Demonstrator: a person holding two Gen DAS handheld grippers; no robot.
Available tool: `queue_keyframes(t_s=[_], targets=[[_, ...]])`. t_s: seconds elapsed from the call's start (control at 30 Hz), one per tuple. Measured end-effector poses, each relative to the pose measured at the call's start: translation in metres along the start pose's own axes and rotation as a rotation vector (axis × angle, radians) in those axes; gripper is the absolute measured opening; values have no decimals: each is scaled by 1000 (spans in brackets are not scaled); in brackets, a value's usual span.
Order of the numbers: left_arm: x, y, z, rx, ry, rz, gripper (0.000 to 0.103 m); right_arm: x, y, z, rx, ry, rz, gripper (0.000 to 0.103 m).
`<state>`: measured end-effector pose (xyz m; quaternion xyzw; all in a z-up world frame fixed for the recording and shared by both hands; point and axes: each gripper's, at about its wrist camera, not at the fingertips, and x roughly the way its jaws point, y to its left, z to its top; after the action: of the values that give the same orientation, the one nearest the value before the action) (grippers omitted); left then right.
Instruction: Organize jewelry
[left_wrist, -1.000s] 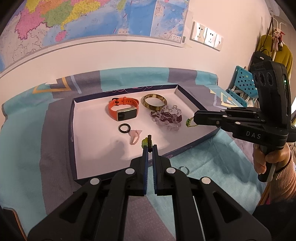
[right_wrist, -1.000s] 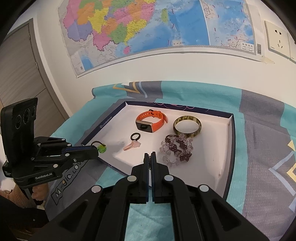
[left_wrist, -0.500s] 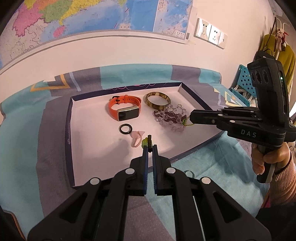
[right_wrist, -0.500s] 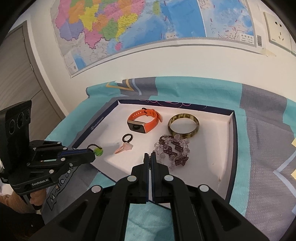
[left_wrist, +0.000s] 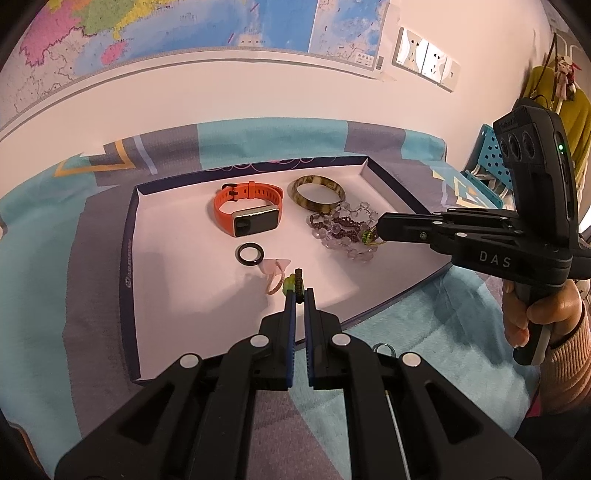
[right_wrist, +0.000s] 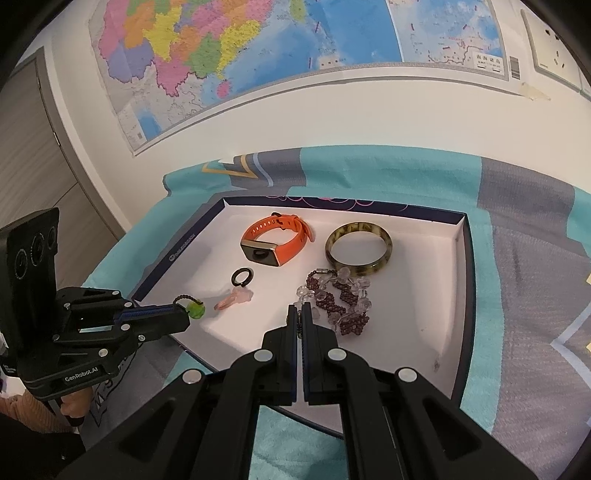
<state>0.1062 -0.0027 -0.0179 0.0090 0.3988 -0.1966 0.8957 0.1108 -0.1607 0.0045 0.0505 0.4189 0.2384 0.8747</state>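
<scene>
Right tongs (left_wrist: 380, 232) now over beaded bracelet (left_wrist: 343, 230), farther into tray (left_wrist: 129, 258) than before

Watch (right_wrist: 275, 242) left of bangle (right_wrist: 357, 248); both in tray (right_wrist: 463, 266)

I see my left gripper (left_wrist: 300, 295) lower centre of frame, jaws pinched nearly together. Right gripper (right_wrist: 301, 314) likewise closed, lower centre; right hand (left_wrist: 535, 314) grips the handle.

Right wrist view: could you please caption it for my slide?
Both grippers hold small green-beaded pieces over a tray of bracelets.
</scene>
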Motion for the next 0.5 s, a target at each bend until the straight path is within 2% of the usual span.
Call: queue_keyframes(t_s=[0.5], targets=[[12,4,2,-17,24,6,5,14,-4,1,17,23,-11,1]])
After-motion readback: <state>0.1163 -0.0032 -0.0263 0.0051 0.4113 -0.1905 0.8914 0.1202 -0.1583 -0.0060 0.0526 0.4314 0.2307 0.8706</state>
